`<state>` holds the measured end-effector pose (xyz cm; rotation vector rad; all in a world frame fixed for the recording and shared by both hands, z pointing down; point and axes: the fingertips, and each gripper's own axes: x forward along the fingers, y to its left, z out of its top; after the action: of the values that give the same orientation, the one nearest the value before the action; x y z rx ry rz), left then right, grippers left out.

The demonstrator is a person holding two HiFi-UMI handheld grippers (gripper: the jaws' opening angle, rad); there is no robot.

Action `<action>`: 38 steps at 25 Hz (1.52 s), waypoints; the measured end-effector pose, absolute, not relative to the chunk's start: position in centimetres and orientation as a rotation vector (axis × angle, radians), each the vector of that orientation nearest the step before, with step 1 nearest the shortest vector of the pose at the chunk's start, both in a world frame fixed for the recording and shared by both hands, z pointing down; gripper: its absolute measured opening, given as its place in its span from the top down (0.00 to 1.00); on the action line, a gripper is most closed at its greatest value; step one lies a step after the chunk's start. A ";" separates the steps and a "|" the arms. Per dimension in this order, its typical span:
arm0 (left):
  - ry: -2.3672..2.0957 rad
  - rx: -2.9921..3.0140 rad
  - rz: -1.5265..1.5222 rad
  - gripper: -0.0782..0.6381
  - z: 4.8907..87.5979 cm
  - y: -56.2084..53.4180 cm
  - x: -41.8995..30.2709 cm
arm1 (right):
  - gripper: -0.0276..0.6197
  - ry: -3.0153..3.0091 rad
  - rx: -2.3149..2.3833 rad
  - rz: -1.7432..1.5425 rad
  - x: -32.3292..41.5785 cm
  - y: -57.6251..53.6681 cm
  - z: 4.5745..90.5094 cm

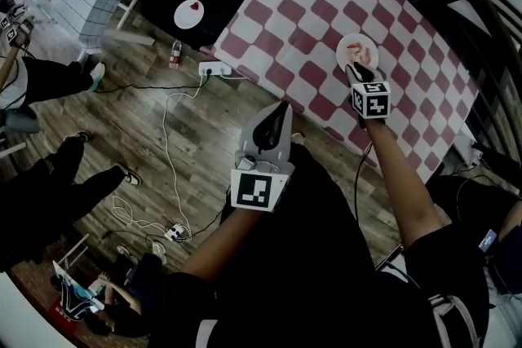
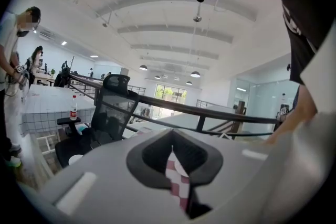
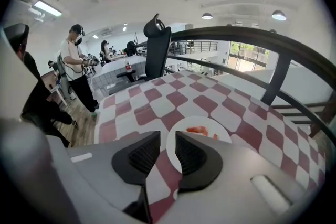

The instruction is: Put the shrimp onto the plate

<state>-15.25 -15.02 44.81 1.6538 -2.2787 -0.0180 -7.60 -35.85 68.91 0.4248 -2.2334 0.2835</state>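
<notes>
The shrimp (image 3: 198, 130) lay on the white plate (image 3: 182, 127), a reddish-orange piece toward the plate's far side as seen along the right jaws, with a smaller red speck just beside it. Whether that speck was a second piece or a part of the first could not be told.

At the left, the left gripper (image 1: 281, 108) hung at the near edge of the table (image 1: 310, 4), well apart from the plate. Its jaws met at the tips in the left gripper view, with nothing held. Only a thin wedge of the red-and-white checked cloth showed below where the pads closed. It took no part in the work here.

To the right, the right gripper (image 1: 351, 71) pointed at the plate, its tips just short of the plate's near rim. Its jaws stood a little apart and were empty. The gap between the pads showed only the plate's bare white surface and a strip of cloth. The shrimp sat just ahead of the tips and slightly to their right, not between them.

By this showing the task looked all but done, since the shrimp was on the plate and out of the jaws. No other shrimp showed on the cloth around the plate. What was left was probably only drawing the right gripper back from the plate.
</notes>
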 end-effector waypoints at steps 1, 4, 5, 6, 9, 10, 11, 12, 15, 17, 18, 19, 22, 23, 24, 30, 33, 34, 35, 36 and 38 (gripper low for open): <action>-2.273 1.670 -0.023 0.88 44.6 -15.4 -15.1 | 0.82 -2.251 0.441 0.297 -7.4 -35.4 67.9; -2.260 1.733 -0.044 0.88 43.9 -16.7 -15.0 | 0.83 -2.307 0.506 0.340 -6.9 -34.3 64.9; -2.255 1.754 -0.054 0.88 43.6 -17.2 -15.0 | 0.83 -2.325 0.531 0.345 -6.7 -34.0 64.0; -2.250 1.770 -0.064 0.88 43.3 -17.5 -15.0 | 0.84 -2.342 0.558 0.345 -6.4 -33.8 63.0; -2.252 1.791 -0.051 0.88 42.3 -17.9 -15.2 | 0.87 -2.383 0.653 0.344 -5.5 -33.1 60.0; -2.252 1.797 -0.041 0.88 42.1 -17.9 -15.2 | 0.89 -2.392 0.684 0.345 -5.2 -32.8 59.1; -2.248 1.807 -0.041 0.88 41.9 -18.0 -15.1 | 0.90 -2.401 0.715 0.346 -4.8 -32.7 58.2; -2.239 1.822 -0.048 0.88 41.7 -18.1 -15.0 | 0.92 -2.410 0.745 0.345 -4.5 -32.7 57.4; -2.198 1.895 -0.068 0.88 41.0 -19.0 -14.5 | 0.95 -2.443 0.835 0.342 -3.5 -32.7 54.8; -2.176 1.929 -0.078 0.88 40.7 -19.4 -14.1 | 0.96 -2.466 0.863 0.319 -3.2 -32.4 53.1; -2.174 1.944 -0.082 0.88 40.6 -19.5 -13.9 | 0.96 -2.479 0.861 0.304 -3.2 -32.2 52.3; -2.173 1.960 -0.087 0.88 40.5 -19.5 -13.7 | 0.96 -2.494 0.856 0.291 -3.2 -31.8 51.4; -2.163 2.001 -0.100 0.88 40.0 -19.9 -13.2 | 0.96 -2.548 0.871 0.260 -3.2 -30.9 48.2; -2.158 2.015 -0.107 0.88 39.7 -20.1 -13.0 | 0.96 -2.566 0.886 0.246 -3.1 -30.6 47.0; -2.155 2.025 -0.121 0.88 39.1 -20.3 -13.0 | 0.96 -2.581 0.903 0.229 -2.8 -30.3 46.0; -2.147 2.094 -0.207 0.88 35.3 -21.3 -12.8 | 0.96 -2.670 0.983 0.185 -2.1 -28.3 40.5; -2.126 2.137 -0.202 0.88 34.9 -21.8 -11.7 | 0.96 -2.695 1.039 0.157 -1.3 -27.7 38.4; -2.114 2.152 -0.199 0.88 34.9 -22.0 -11.2 | 0.96 -2.699 1.060 0.151 -1.0 -27.5 38.0; -2.102 2.168 -0.195 0.88 34.9 -22.1 -10.8 | 0.96 -2.700 1.078 0.146 -0.7 -27.3 37.6; -2.091 2.184 -0.188 0.88 35.0 -22.2 -10.5 | 0.96 -2.700 1.093 0.138 -0.5 -27.0 37.4; -2.073 2.213 -0.164 0.88 35.0 -22.3 -9.9 | 0.96 -2.699 1.114 0.125 -0.1 -26.6 37.1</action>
<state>-9.90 -22.32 34.97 2.2128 -2.0725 -0.1637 -0.12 -26.55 37.06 1.1142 -2.6992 0.1252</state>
